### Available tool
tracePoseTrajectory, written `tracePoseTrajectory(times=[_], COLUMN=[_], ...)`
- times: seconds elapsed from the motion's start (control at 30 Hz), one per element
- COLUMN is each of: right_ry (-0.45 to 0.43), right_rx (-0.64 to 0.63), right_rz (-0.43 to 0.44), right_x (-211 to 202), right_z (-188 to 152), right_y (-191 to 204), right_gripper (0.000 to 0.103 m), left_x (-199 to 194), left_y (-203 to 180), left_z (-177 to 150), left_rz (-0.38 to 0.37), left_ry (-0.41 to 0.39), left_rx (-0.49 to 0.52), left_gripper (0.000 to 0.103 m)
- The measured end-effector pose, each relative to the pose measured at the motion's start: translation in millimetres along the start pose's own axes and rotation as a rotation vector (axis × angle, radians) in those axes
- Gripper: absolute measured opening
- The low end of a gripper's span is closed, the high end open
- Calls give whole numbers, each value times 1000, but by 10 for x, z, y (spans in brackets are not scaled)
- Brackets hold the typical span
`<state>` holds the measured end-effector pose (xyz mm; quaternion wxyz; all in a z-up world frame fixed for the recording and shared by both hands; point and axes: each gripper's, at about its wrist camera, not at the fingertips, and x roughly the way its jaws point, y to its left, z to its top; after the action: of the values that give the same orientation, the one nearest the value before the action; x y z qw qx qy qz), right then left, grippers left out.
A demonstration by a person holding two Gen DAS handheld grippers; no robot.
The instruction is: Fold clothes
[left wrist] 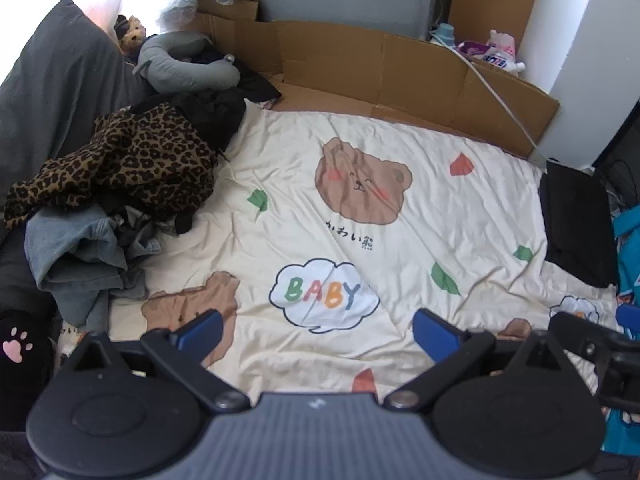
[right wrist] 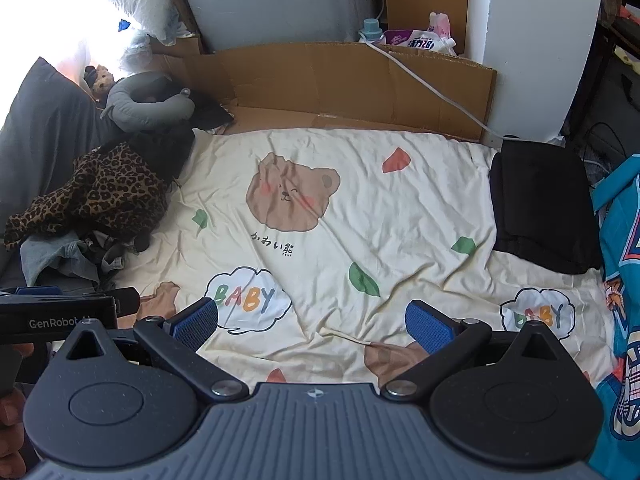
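Your unfolded clothes sit in a heap [left wrist: 120,184] at the left edge of the bed, hard against the grey pillow [left wrist: 52,92]. On top lies a leopard-print garment [left wrist: 124,160], crumpled and spilling towards you; under and in front of it a pale denim piece [left wrist: 76,256] is bunched up, and dark fabric shows behind and between them. None of these is spread or creased into shape.

Across the bed, at its right edge, a black garment [right wrist: 540,208] lies as a flat, squared stack. I judge that to be one piece finished and set aside, though the pictures cannot confirm how many layers it holds. So you are early in the job: one item seems done, several remain.

Between heap and stack, the cream bear-print sheet [left wrist: 360,240] is bare and wrinkled, giving you a working area for the next piece.

Both your tongs hang over the near edge of that sheet, holding nothing. The left gripper [left wrist: 316,330] has its blue pads spread wide; the right gripper [right wrist: 312,320] is equally wide.

Beyond the bed, flattened cardboard [left wrist: 400,68] lines the far side, with a white cable [left wrist: 500,96] draped over it. A bright teal cloth [right wrist: 624,280] hangs at the far right; whether it belongs to the laundry is unclear.
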<state>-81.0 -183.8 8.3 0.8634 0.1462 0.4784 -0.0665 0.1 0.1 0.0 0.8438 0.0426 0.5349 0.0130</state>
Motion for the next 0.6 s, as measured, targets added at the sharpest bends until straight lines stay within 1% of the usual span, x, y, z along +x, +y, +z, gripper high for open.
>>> tracePoseTrajectory(times=[0.1, 0.13, 0.17, 0.27, 0.4, 0.6], right_ry=[-1, -1, -1, -1, -2, -3], right_rx=[1, 1, 1, 1, 2, 3], right_rz=[0, 0, 0, 0, 0, 0], right_x=[-5, -6, -8, -13, -19, -29], right_z=[6, 8, 10, 16, 23, 35], right_y=[-4, -5, -7, -11, -16, -25], right_gripper=[102, 102, 102, 102, 102, 102], left_x=[-6, -33, -58, -77, 2, -21], left_y=[-13, 16, -11, -16, -44, -100], left_z=[9, 14, -23, 22, 23, 4], left_rz=[6, 0, 17, -8, 2, 2], left_ry=[-2, -20, -40, -22, -13, -39], left_rx=[-3, 1, 11, 11, 21, 47], left_gripper=[102, 102, 102, 102, 102, 102])
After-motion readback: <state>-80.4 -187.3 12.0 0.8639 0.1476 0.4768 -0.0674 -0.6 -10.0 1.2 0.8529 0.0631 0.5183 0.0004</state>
